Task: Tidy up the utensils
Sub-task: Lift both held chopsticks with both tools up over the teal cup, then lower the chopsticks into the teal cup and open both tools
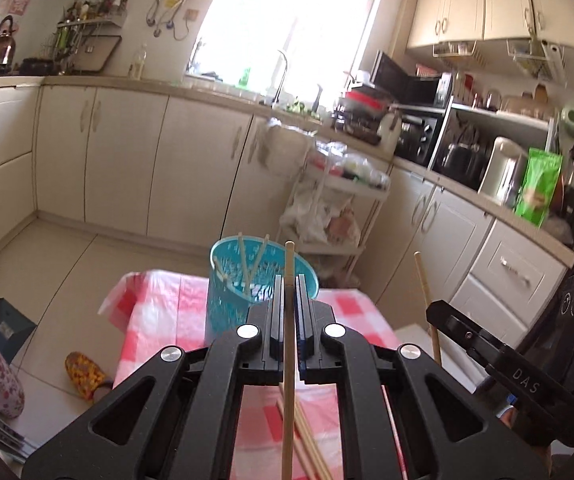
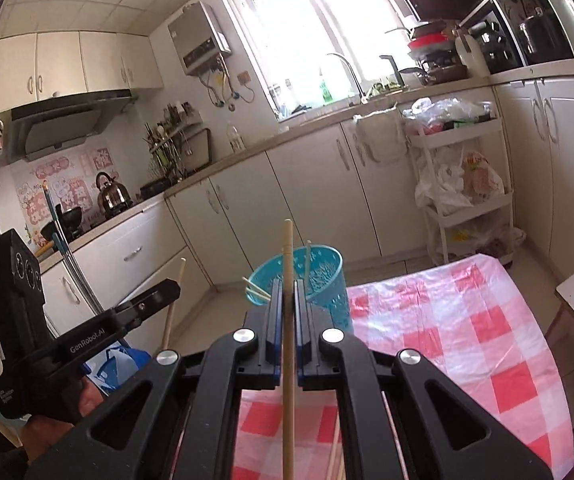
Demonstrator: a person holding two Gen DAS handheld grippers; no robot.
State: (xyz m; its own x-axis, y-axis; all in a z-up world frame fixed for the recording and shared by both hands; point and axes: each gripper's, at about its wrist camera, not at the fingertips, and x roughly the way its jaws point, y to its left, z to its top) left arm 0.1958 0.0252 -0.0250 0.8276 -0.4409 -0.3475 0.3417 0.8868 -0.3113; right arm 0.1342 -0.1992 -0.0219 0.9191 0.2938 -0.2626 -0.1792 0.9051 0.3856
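Left wrist view: the left gripper [image 1: 287, 280] is seen pressed together on a wooden chopstick [image 1: 288, 360], which stands nearly upright between the jaws, its tip rising above them toward 12 o'clock. Just beyond the fingertips, at about 11 o'clock, a turquoise perforated basket [image 1: 227, 300] is set on the table with the red-and-white checked cloth [image 1: 159, 320]; a few chopsticks [image 1: 247, 264] are leaned inside it. More loose chopsticks [image 1: 307, 440] are seen lying on the cloth below the gripper, at 6 o'clock. At 3 o'clock the right gripper [image 1: 443, 312] is seen from the side, a second chopstick [image 1: 427, 300] standing by its tip.

Right wrist view: the right gripper [image 2: 287, 292] is likewise clamped on an upright wooden chopstick [image 2: 287, 340]. The turquoise basket [image 2: 327, 292] is found just past the fingertips, at about 1 o'clock, at the near edge of the checked cloth [image 2: 467, 340]. At 9 o'clock the left gripper [image 2: 167, 292] is seen side-on with its chopstick [image 2: 175, 304]; whether the pads press it cannot be told from here.
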